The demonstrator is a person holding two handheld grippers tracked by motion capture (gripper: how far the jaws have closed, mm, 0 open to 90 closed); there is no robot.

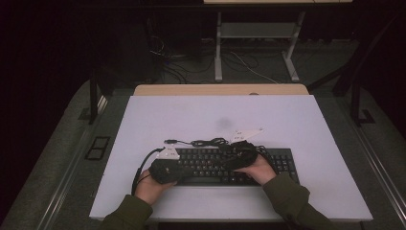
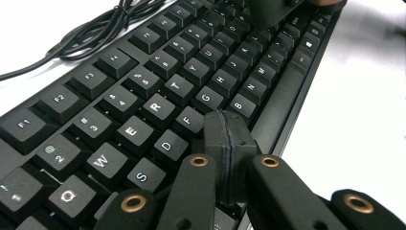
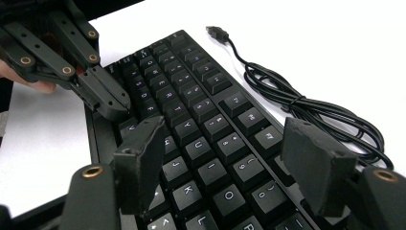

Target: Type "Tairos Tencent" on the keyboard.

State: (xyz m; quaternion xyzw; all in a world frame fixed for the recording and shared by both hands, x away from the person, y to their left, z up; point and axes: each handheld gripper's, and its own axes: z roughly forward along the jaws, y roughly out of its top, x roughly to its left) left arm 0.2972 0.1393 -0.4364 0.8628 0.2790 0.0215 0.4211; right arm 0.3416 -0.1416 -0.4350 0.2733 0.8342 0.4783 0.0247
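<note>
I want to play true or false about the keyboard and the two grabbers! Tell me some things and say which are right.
1. The left gripper has its jaws pressed together with nothing between them. True.
2. The right gripper is shut tight. False: its jaws stand apart above the keys.
3. The keyboard is white. False: it is black, on a white table.
4. The keyboard's cable lies bundled on the table, and its plug is not plugged in. True.
5. The left gripper's tip is near the top row of F keys. False: it is above the keys just below F and G.
</note>
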